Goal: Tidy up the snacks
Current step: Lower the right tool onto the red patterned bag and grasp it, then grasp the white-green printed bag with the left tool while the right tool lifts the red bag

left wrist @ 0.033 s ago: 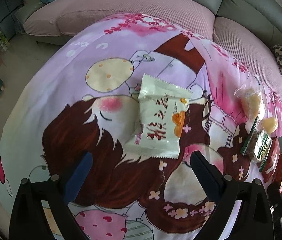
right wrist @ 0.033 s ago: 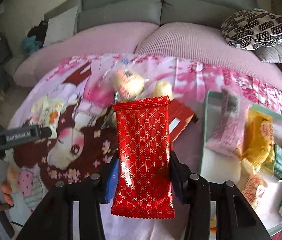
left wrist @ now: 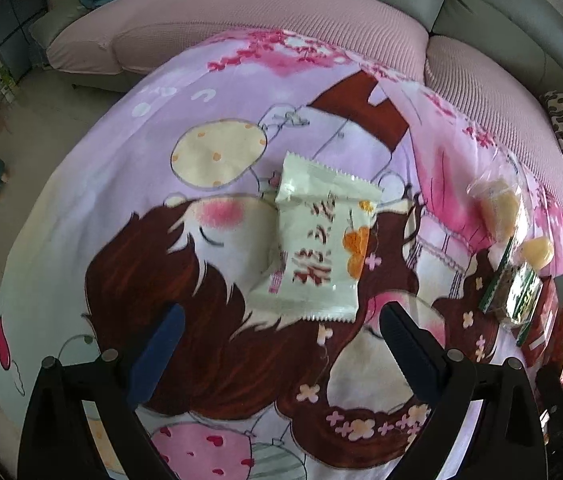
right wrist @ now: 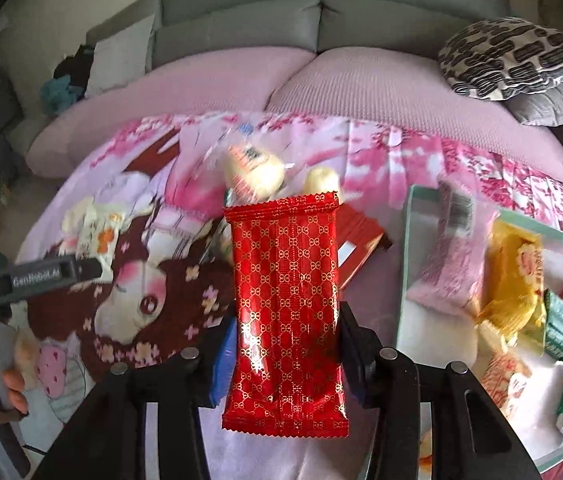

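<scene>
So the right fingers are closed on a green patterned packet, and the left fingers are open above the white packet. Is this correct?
One detail is wrong: the right wrist view shows the right gripper holding a red patterned packet, not green. The left gripper is indeed open near the white packet.

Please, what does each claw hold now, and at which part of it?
The right claw grips the red snack packet by its two long edges, near the lower half. The left claw is open and holds nothing.
</scene>
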### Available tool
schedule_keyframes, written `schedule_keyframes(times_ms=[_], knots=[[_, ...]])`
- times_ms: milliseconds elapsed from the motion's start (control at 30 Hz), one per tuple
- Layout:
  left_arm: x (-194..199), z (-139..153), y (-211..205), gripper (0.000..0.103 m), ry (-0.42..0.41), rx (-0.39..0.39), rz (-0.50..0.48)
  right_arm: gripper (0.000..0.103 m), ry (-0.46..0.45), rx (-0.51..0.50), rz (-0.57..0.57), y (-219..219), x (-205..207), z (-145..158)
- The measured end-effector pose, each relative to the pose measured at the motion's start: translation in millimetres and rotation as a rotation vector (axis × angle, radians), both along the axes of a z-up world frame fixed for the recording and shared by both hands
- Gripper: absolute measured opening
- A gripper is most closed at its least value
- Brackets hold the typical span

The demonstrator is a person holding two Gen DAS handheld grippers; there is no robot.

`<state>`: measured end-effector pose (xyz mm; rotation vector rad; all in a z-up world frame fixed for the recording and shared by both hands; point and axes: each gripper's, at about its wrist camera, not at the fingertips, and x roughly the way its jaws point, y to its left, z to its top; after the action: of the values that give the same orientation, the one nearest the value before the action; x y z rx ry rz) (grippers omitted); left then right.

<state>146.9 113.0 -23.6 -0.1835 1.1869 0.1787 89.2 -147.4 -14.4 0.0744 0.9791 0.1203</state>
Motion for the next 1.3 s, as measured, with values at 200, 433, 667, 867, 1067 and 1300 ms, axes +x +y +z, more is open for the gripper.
schedule_keyframes(times_ms=[200,433,667,867,1067,1300], knots=[[9.8,-3.2,-0.8,0.098,-0.032,0.008,-0.016,0.048,-0.019,0.030,-0.052,-17.5,7.6,6.4],[20.0,-8.1,-6.6,0.091,-0.077,0.045,-0.019,0.048,-0.015,0.042,-0.063,-22.6,7.1,6.5],[29.7,-11.5,-7.7,0.072,-0.084,0.069,-0.031,0.048,-0.017,0.048,-0.070,-26.2,6.2,7.2],[29.2,-14.8,-14.2,0.053,-0.076,0.105,-0.048,0.048,-0.018,0.054,-0.084,-29.3,6.1,8.4],[24.2,-6.5,-15.1,0.053,-0.089,0.092,-0.042,0.048,-0.027,0.065,-0.097,-32.3,2.6,12.5],[14.4,24.3,-36.5,0.053,-0.147,0.096,-0.072,0.048,-0.053,0.091,-0.128,-44.9,-4.7,24.9]])
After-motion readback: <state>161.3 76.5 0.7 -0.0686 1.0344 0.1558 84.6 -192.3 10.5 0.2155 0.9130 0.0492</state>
